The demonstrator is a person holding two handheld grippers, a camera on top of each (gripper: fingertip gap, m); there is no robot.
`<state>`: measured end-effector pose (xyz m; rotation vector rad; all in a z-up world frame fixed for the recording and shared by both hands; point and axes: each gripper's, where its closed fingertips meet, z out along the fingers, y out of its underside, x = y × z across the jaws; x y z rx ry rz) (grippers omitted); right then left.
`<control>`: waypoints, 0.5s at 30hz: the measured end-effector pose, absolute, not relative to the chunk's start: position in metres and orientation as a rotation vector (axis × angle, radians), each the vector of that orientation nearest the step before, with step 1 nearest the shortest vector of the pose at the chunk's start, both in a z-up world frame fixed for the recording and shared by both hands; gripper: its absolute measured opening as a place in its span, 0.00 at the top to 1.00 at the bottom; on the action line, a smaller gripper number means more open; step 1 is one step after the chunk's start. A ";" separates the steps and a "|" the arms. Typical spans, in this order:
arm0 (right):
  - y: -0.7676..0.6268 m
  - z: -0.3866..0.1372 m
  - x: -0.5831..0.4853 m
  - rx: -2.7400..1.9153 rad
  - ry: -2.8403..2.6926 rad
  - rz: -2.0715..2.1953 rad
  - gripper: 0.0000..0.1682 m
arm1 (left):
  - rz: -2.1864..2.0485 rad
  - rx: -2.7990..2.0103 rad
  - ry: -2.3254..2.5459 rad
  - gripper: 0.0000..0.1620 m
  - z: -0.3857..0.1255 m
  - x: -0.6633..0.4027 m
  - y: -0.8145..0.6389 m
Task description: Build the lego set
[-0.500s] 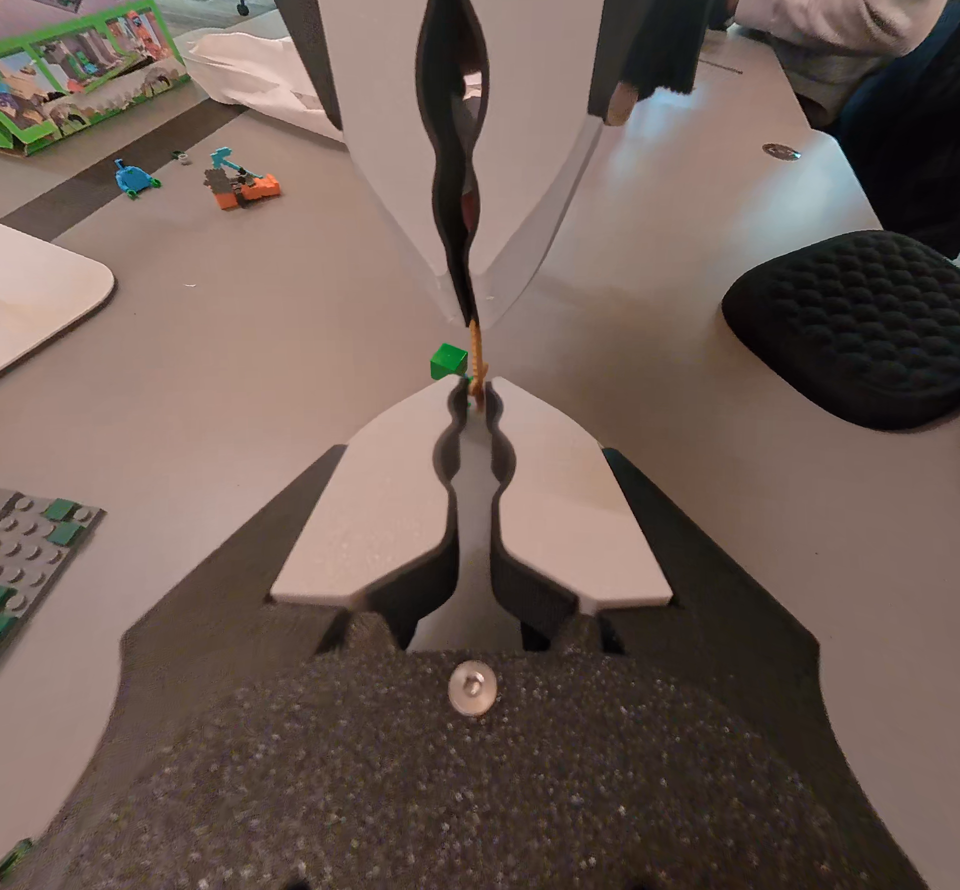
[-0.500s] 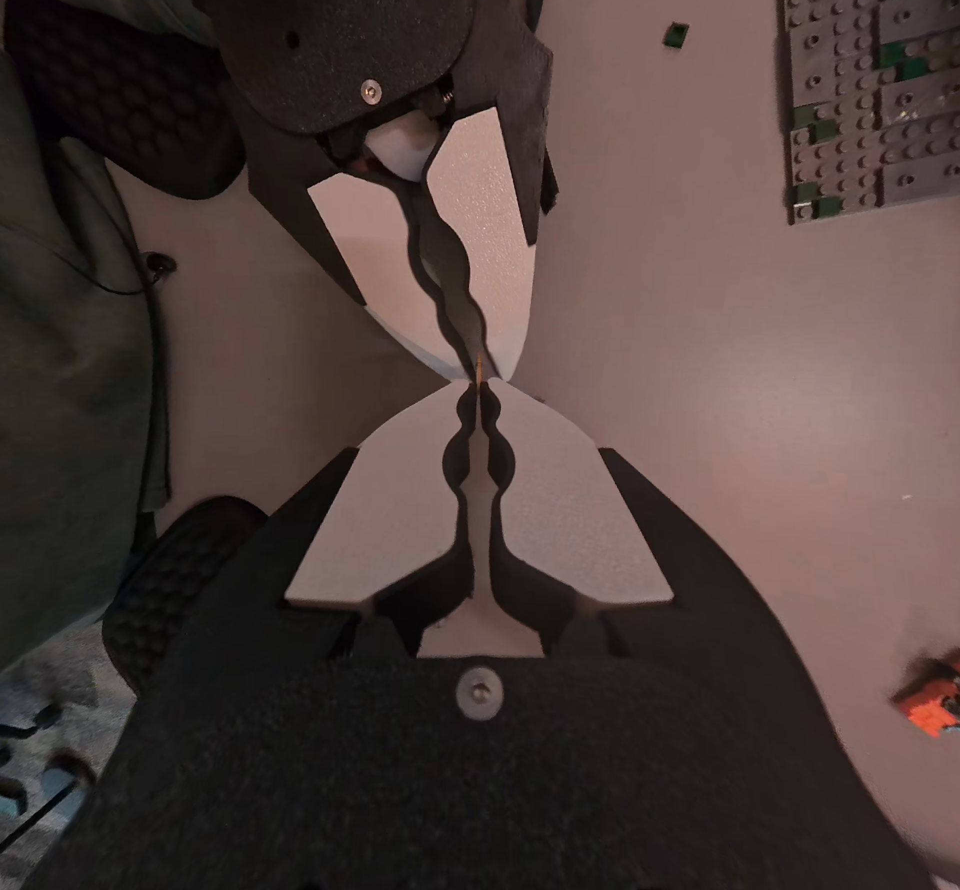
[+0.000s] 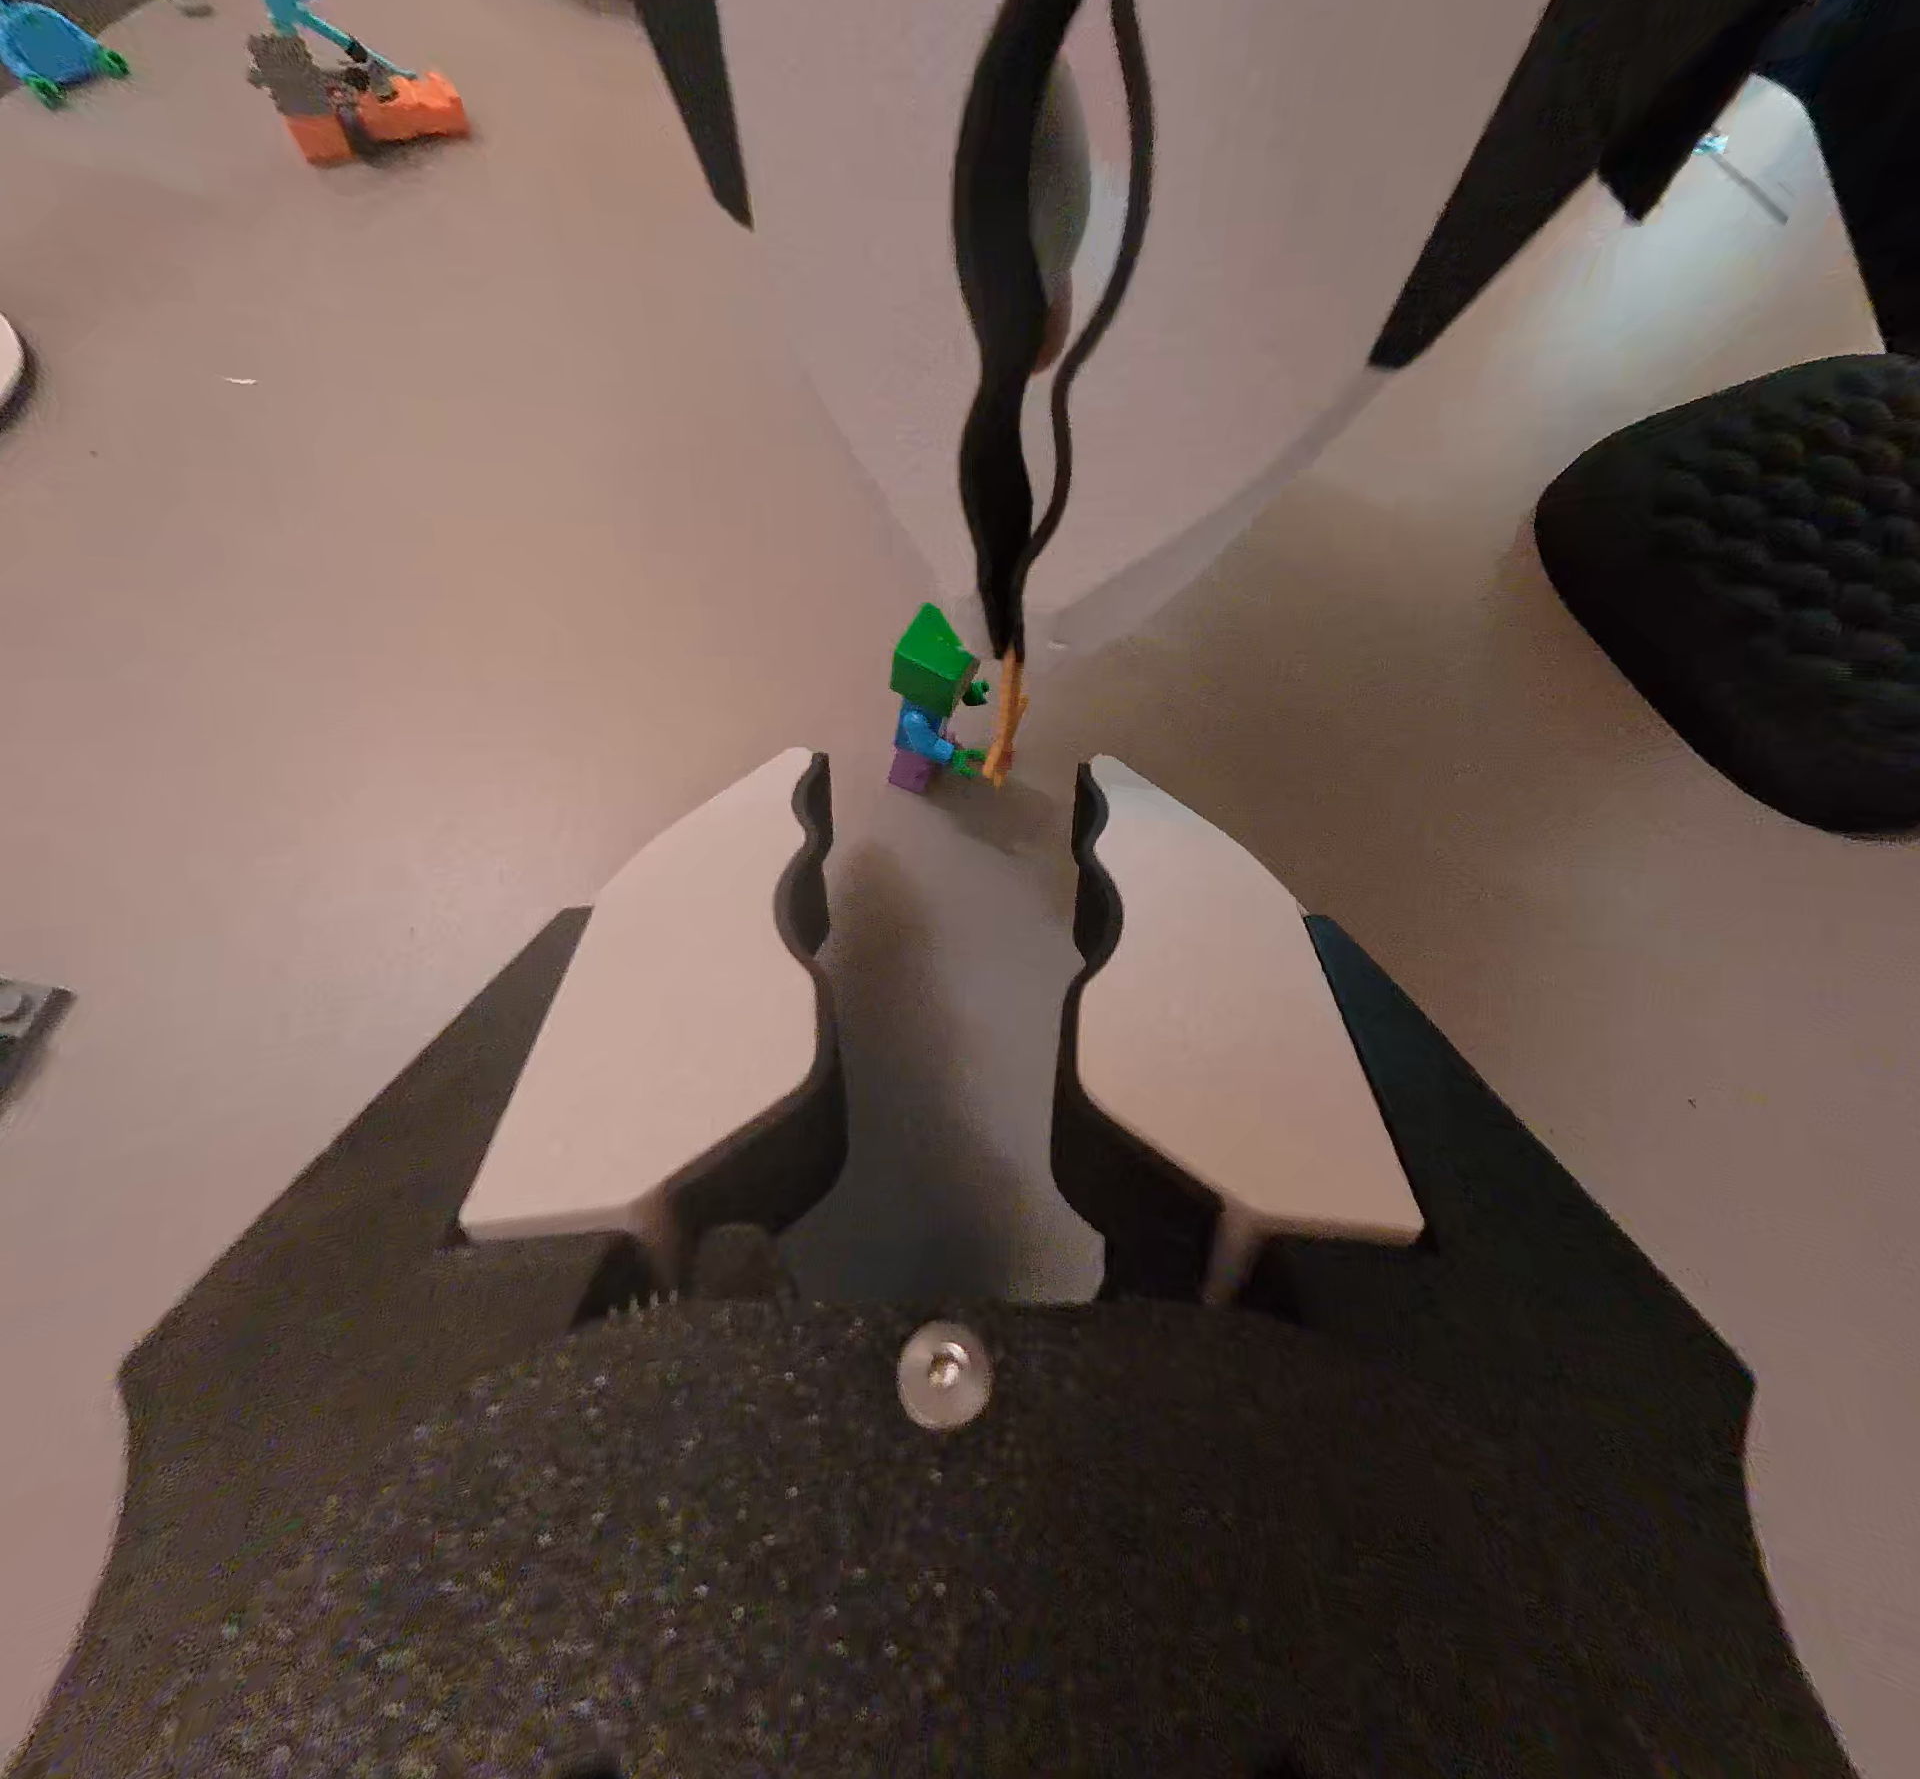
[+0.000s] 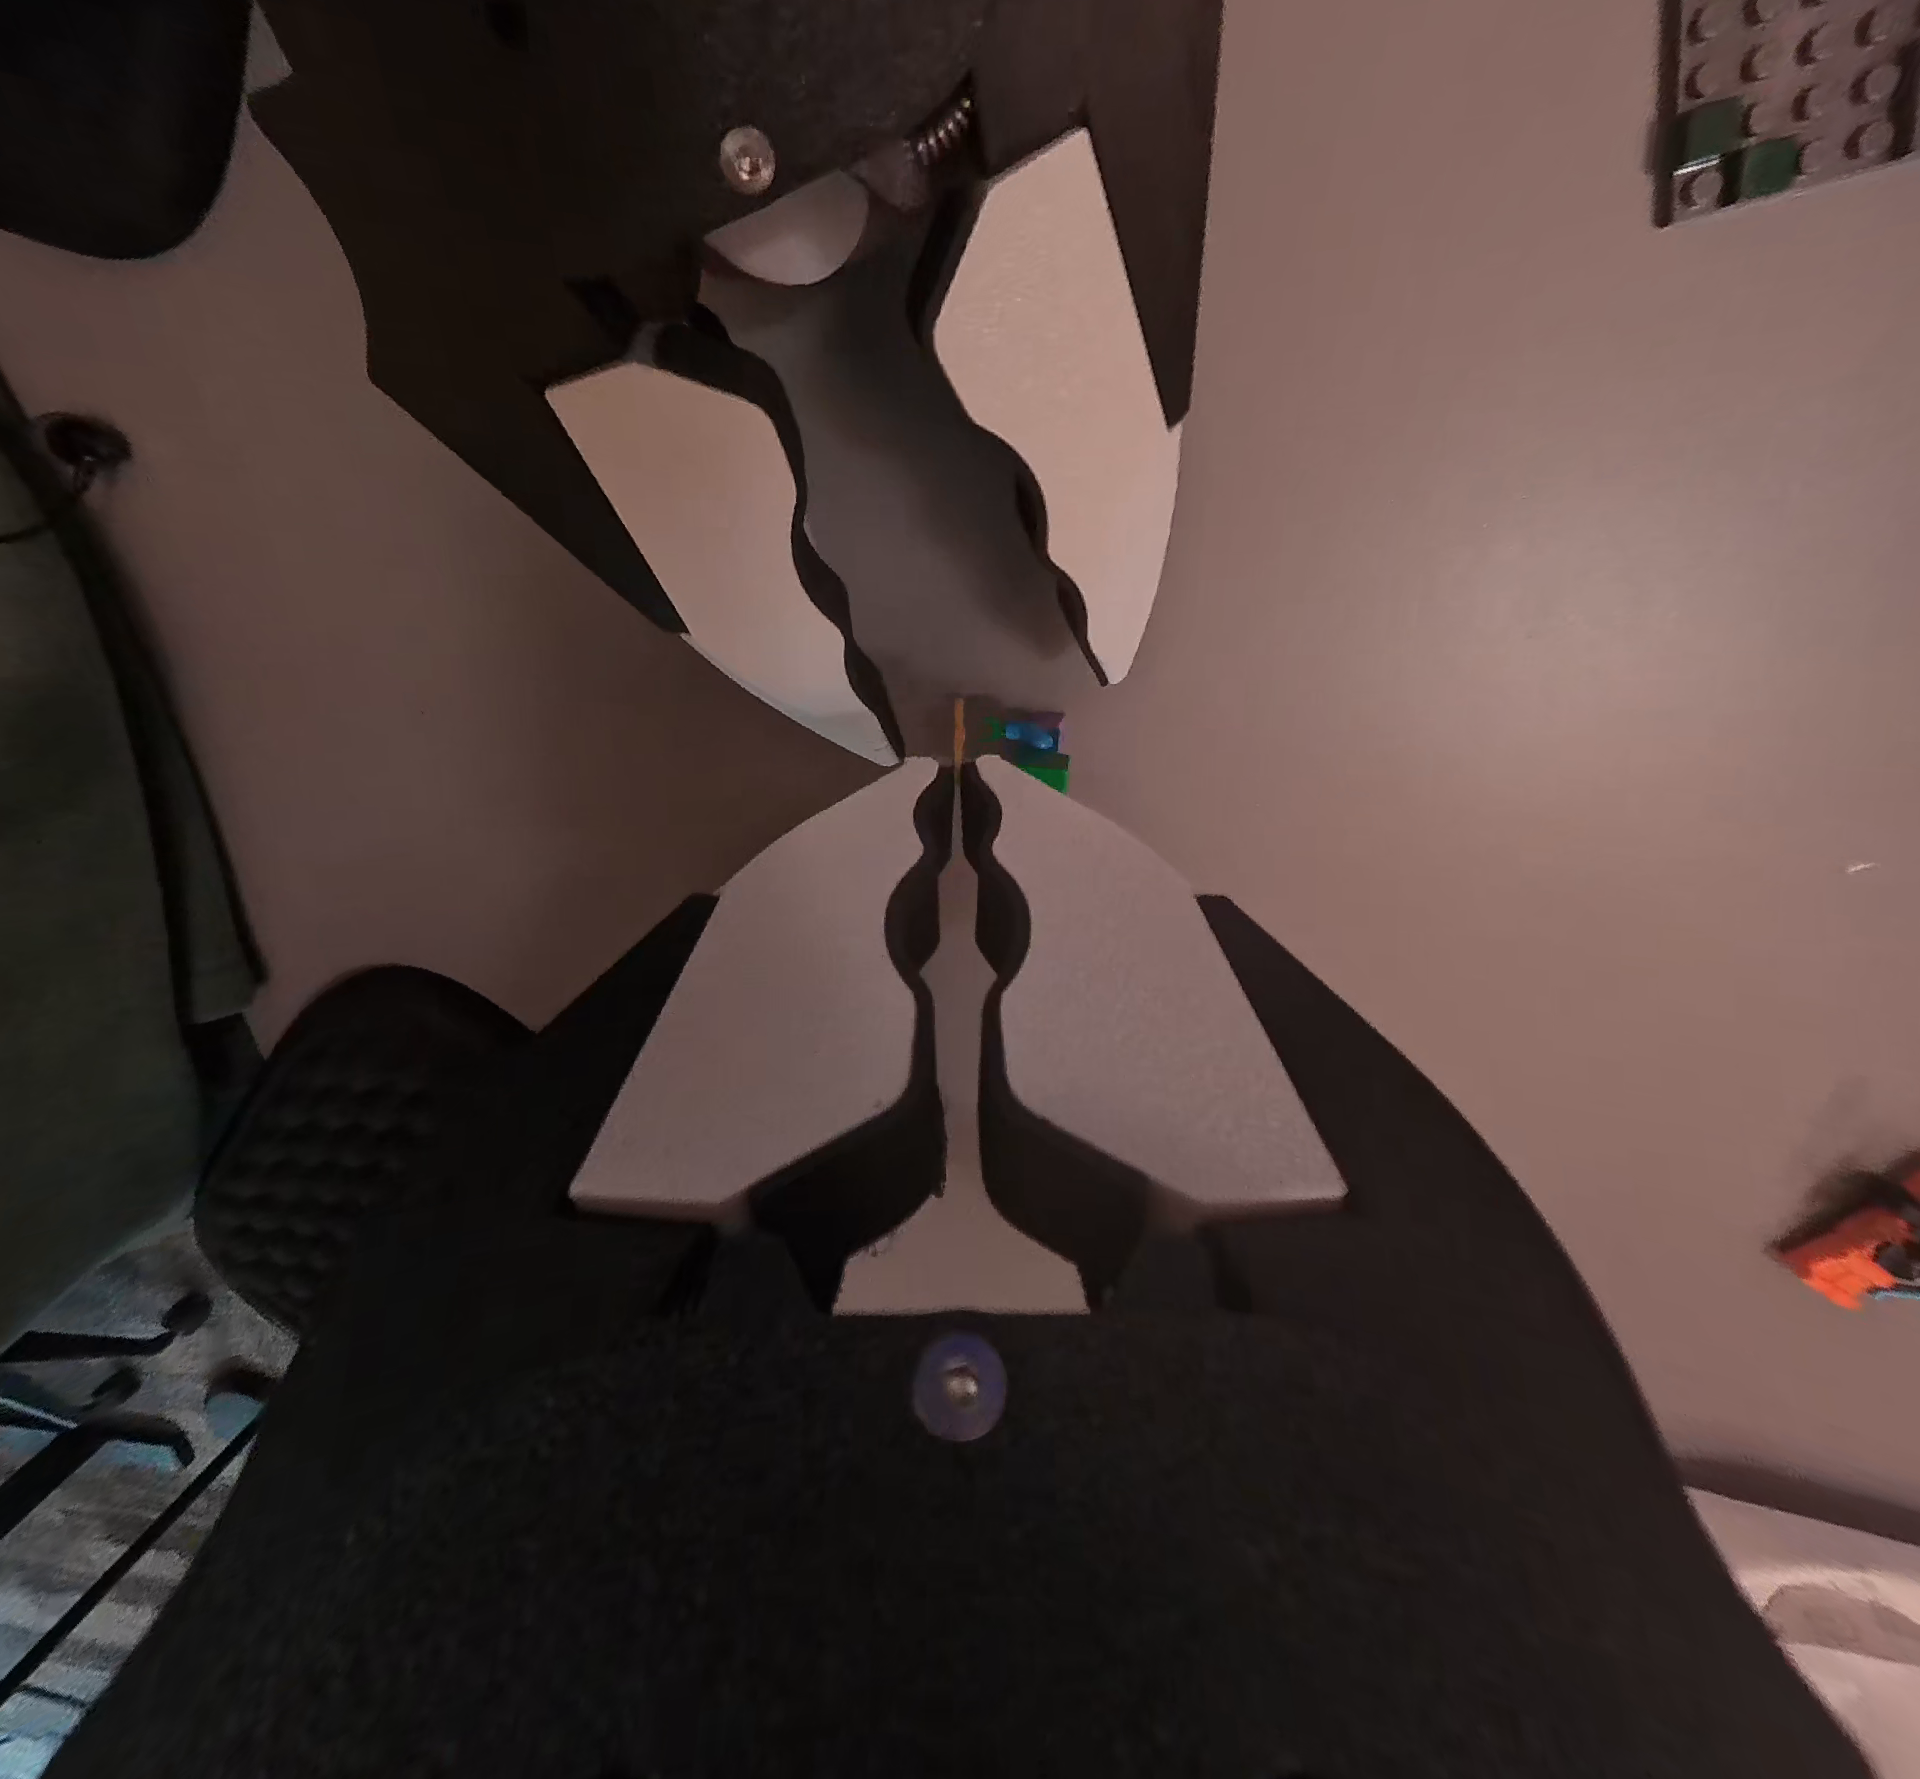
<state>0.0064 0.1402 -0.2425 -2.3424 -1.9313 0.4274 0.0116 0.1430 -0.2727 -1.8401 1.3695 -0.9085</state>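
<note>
Grey surface (image 3: pixel 416 586): minifigure (image 3: pixel 928 703) stands ahead of wide left fingers (image 3: pixel 951 773); right fingers (image 4: pixel 957 775) pinch its yellow stick (image 3: pixel 1006 721).

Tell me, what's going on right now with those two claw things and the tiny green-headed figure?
Left gripper open, empty. Right gripper shut on thin tan stick. Green-headed minifigure hangs from the stick by its hand. Nothing in the way.

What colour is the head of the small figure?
Green; the figure's head shows best in the left wrist view.
</note>
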 end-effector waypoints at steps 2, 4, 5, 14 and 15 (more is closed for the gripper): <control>0.140 -0.246 0.008 -2.345 -1.937 0.402 0.99 | -0.907 -1.842 1.384 0.73 -0.274 0.012 0.144; 0.141 -0.248 0.008 -2.341 -1.944 0.380 1.00 | -0.895 -1.847 1.408 0.74 -0.277 0.013 0.144; 0.140 -0.248 0.008 -2.338 -1.945 0.376 1.00 | -0.885 -1.849 1.425 0.74 -0.278 0.013 0.144; 0.142 -0.251 0.007 -2.312 -1.956 0.318 0.99 | -0.813 -1.846 1.488 0.77 -0.285 0.016 0.146; 0.142 -0.252 0.008 -2.308 -1.959 0.305 0.99 | -0.812 -1.845 1.489 0.77 -0.285 0.016 0.146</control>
